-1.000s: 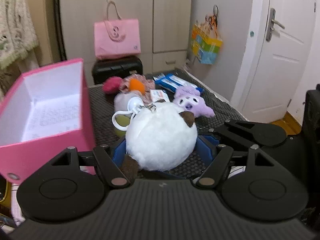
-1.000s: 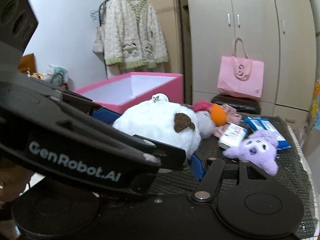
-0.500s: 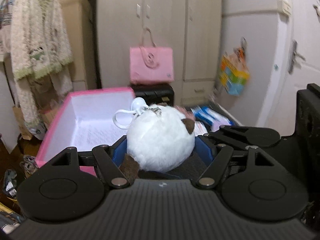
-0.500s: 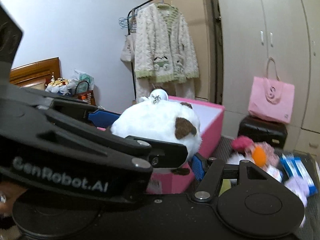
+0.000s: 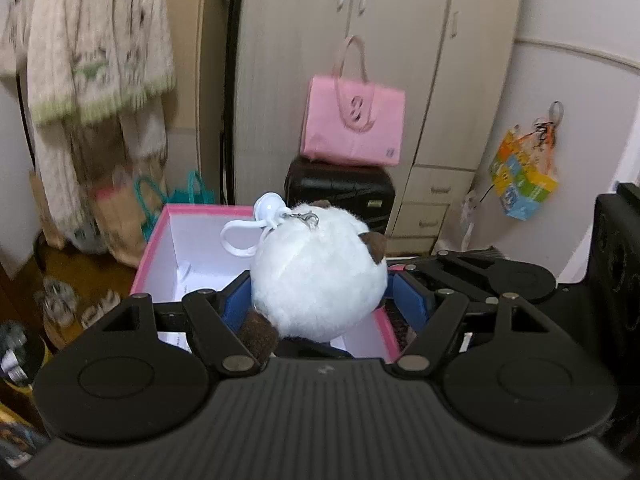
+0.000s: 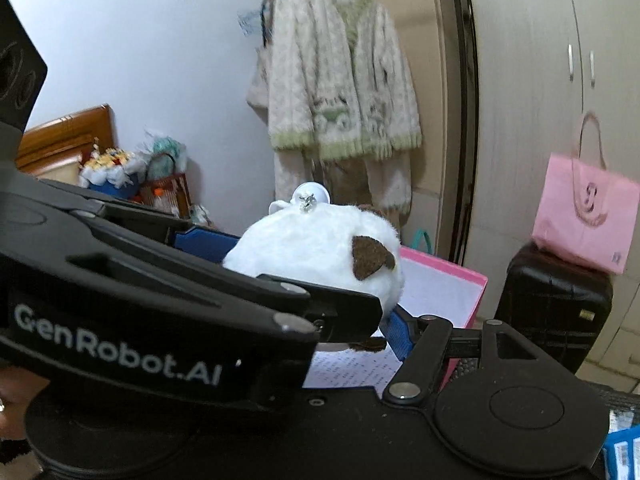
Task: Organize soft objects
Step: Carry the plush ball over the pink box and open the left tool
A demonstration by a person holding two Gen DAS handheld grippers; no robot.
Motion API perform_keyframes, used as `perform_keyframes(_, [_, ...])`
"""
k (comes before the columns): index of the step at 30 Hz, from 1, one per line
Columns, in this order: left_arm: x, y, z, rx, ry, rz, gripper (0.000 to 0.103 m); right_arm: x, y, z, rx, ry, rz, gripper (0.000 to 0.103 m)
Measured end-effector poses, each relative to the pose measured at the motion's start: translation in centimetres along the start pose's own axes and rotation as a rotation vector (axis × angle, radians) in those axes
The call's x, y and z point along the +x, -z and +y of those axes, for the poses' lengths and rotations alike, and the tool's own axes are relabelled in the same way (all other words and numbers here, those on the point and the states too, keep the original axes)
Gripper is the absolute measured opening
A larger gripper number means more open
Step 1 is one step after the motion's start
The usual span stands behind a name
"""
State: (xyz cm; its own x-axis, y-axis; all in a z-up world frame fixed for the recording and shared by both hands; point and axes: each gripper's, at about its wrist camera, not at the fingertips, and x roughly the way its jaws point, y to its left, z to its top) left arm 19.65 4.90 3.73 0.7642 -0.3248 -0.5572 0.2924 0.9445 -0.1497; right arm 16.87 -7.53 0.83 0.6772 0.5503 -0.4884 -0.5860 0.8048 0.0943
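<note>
Far to the left tool's (image 5: 320, 300) left and ahead, a cream cardigan (image 5: 92, 52) hangs blurred. Below and just ahead of the tool lies the open pink box (image 5: 154, 240), its white inside showing past the tool's left finger and under the tip.

The tool is clamped on the white plush ball (image 5: 316, 276). The left blue pad (image 5: 236, 300) presses into the fur, and the right pad sits at the ball's other side. The ball fills the gap and hangs over the box's opening, clear of its floor. A white plastic clip loop (image 5: 240, 236) sticks out from the ball's top toward the tool's left. A brown ear patch (image 5: 376, 246) sits on its upper right.

Straight ahead, beyond the box, a pink bag (image 5: 352, 120) rests on a black suitcase (image 5: 340, 196) against the wardrobe (image 5: 400, 40).

The right tool (image 6: 320, 320) comes in from the right side of the left one, whose black body crosses its view. Its jaws are opening with the plush between them. Its visible right blue pad (image 6: 396, 330) touches the ball's lower edge. The other finger is hidden, so I cannot tell whether it grips. The box's far corner shows just beyond that pad.
</note>
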Motion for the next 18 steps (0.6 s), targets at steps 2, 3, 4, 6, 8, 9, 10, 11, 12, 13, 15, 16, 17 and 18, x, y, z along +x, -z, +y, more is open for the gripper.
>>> perform_keyframes(2, [2.3, -0.2, 0.8, -0.023, 0.0, 0.041, 0.072, 1.7, -0.2, -1.0, 0.016, -0.002, 0.041, 0.072])
perform_keyframes(3, [3.1, -0.2, 1.1, -0.029, 0.001, 0.059, 0.072, 2.6, -0.1, -1.4, 0.02, 0.001, 0.061, 0.072])
perform_keyframes(4, [3.9, -0.3, 1.5, -0.041, 0.004, 0.076, 0.071, 3.4, -0.1, -1.7, 0.018, 0.005, 0.081, 0.072])
perform_keyframes(6, [5.3, -0.4, 2.3, -0.061, 0.014, 0.109, 0.071, 4.7, -0.1, -2.1, 0.01, 0.017, 0.109, 0.072])
perform_keyframes(8, [6.5, -0.6, 3.0, -0.087, 0.02, 0.135, 0.071, 5.7, -0.1, -2.1, -0.003, 0.03, 0.129, 0.072])
perform_keyframes(9, [7.0, -0.8, 3.3, -0.099, 0.027, 0.147, 0.071, 6.0, -0.2, -2.1, -0.011, 0.04, 0.138, 0.072])
perform_keyframes(10, [7.5, -0.7, 3.6, -0.114, 0.036, 0.159, 0.071, 6.3, -0.3, -2.0, -0.025, 0.053, 0.149, 0.072])
perform_keyframes(11, [7.7, -0.6, 3.8, -0.123, 0.043, 0.168, 0.071, 6.6, -0.3, -1.9, -0.039, 0.068, 0.161, 0.072])
perform_keyframes(12, [8.0, -0.6, 4.0, -0.132, 0.048, 0.177, 0.071, 6.8, -0.3, -1.9, -0.05, 0.077, 0.17, 0.072])
perform_keyframes(13, [8.2, -0.4, 4.2, -0.14, 0.051, 0.188, 0.071, 7.0, -0.4, -1.9, -0.062, 0.084, 0.178, 0.072])
perform_keyframes(15, [8.6, -0.3, 4.6, -0.16, 0.059, 0.203, 0.071, 7.2, -0.4, -1.6, -0.082, 0.093, 0.19, 0.072])
perform_keyframes(16, [8.8, -0.2, 4.8, -0.173, 0.066, 0.213, 0.071, 7.3, -0.4, -1.6, -0.087, 0.099, 0.193, 0.072])
perform_keyframes(17, [9.0, -0.2, 5.0, -0.186, 0.069, 0.221, 0.071, 7.2, -0.4, -1.5, -0.095, 0.113, 0.195, 0.072])
perform_keyframes(18, [9.0, -0.2, 5.1, -0.195, 0.063, 0.221, 0.071, 7.1, -0.4, -1.5, -0.1, 0.125, 0.198, 0.072])
